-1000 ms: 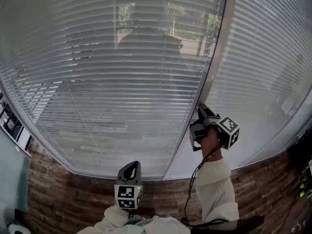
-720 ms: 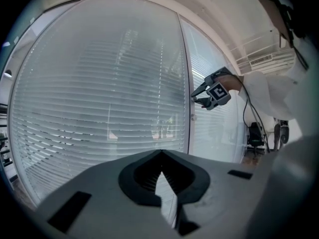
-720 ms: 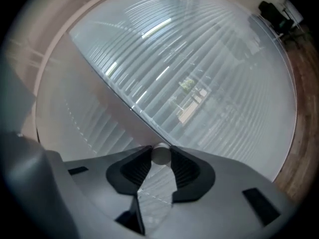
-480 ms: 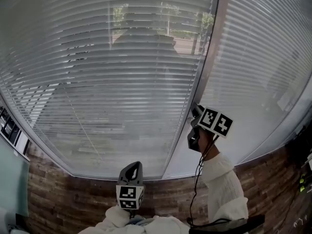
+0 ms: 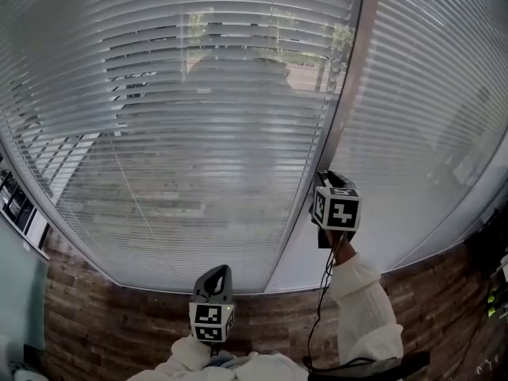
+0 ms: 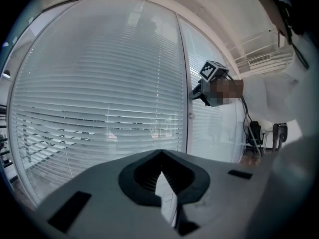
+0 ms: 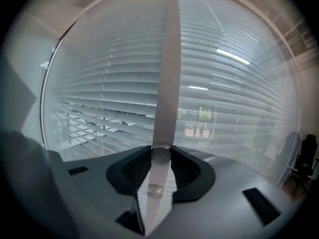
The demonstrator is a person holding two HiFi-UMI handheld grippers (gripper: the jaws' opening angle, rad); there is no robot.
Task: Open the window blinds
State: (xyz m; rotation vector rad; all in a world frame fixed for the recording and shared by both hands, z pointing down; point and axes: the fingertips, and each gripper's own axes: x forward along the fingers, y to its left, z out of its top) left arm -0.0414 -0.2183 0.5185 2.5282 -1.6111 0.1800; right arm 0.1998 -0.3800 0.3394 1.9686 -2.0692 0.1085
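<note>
White slatted window blinds (image 5: 198,125) sit behind glass in the left pane, partly tilted, with gaps showing trees and a street outside. A pale vertical frame post (image 5: 349,94) divides the two panes. A round knob (image 7: 160,155) sits on this post. My right gripper (image 5: 322,179) points at the post, jaws closed on the knob from both sides in the right gripper view (image 7: 160,157). It also shows from the side in the left gripper view (image 6: 198,91). My left gripper (image 5: 214,274) hangs low, apart from the window, jaws together and holding nothing (image 6: 160,152).
The right pane's blinds (image 5: 436,109) stay flat shut. A brick-pattern wall (image 5: 119,324) runs under the sill. A black cable (image 5: 321,292) trails from the right gripper along the white sleeve. An office chair (image 6: 255,133) stands at the far right.
The right gripper rolled about a quarter turn in place on the knob, its marker cube swinging round. More dark gaps show between the left pane's slats. The left gripper stayed put.
</note>
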